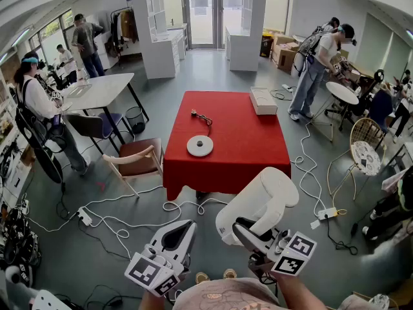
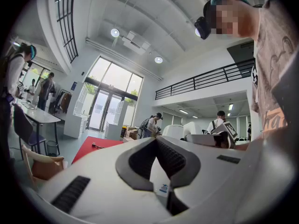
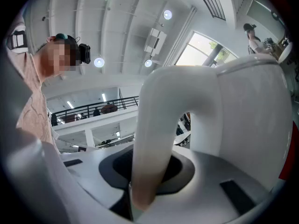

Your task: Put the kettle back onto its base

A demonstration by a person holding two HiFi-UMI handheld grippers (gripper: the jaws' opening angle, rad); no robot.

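Over the floor just short of the red table, the kettle hangs tilted from my right gripper, jaws pinching its handle low on the loop. My left gripper is beside it, jaws pressed together w/ nothing btwn them. The base lies on the table, well apart from the kettle, near a loose cord. Handling, as I judge it: hard, smooth white shell, stiff and prob. slick, so a pinch on the body would slip; the handle is the only sane hold. Weight unknown (can't see if there's water inside); if full it'll swing about my pinch. It needs to be upright and centred before setting down, and the base looks light enough to skid on the cloth.
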